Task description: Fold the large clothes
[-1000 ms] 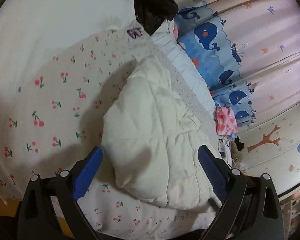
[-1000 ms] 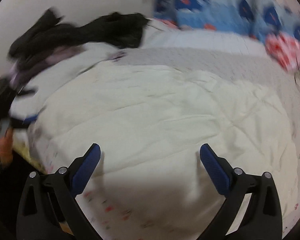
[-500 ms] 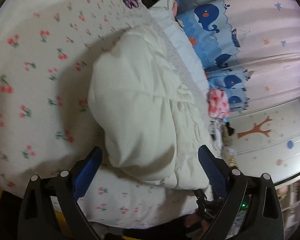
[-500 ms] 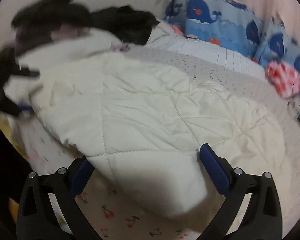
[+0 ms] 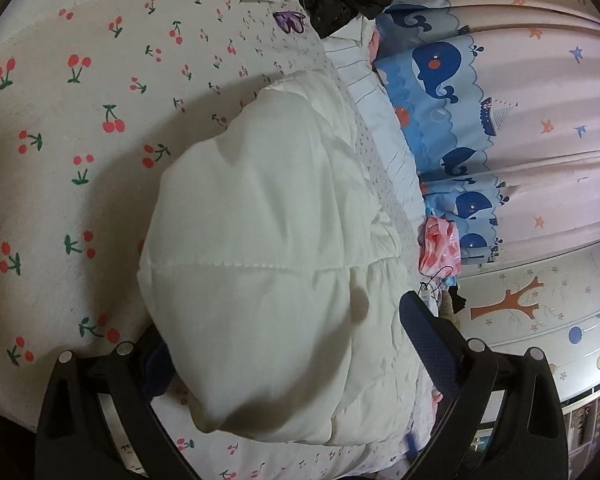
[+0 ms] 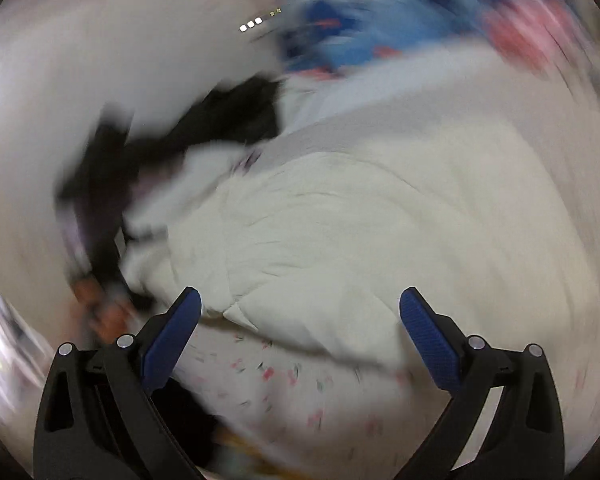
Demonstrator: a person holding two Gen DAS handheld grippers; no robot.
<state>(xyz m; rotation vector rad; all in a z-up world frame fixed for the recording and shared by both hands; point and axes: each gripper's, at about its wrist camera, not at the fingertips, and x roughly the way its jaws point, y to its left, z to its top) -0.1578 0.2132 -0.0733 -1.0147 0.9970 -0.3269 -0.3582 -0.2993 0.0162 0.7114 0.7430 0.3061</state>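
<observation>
Lay bundled on a cherry-print sheet, a puffy white quilted coat, bulging between the spread fingers of the left gripper, with the right gripper also wide apart, empty, over its blurred near edge.

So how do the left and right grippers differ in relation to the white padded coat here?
The left gripper has the white padded coat bulging between its open fingers, one blue pad partly hidden behind it. The right gripper is open short of the coat's edge, both pads in plain sight, in a motion-blurred view. Both have black frames with blue pads.
</observation>
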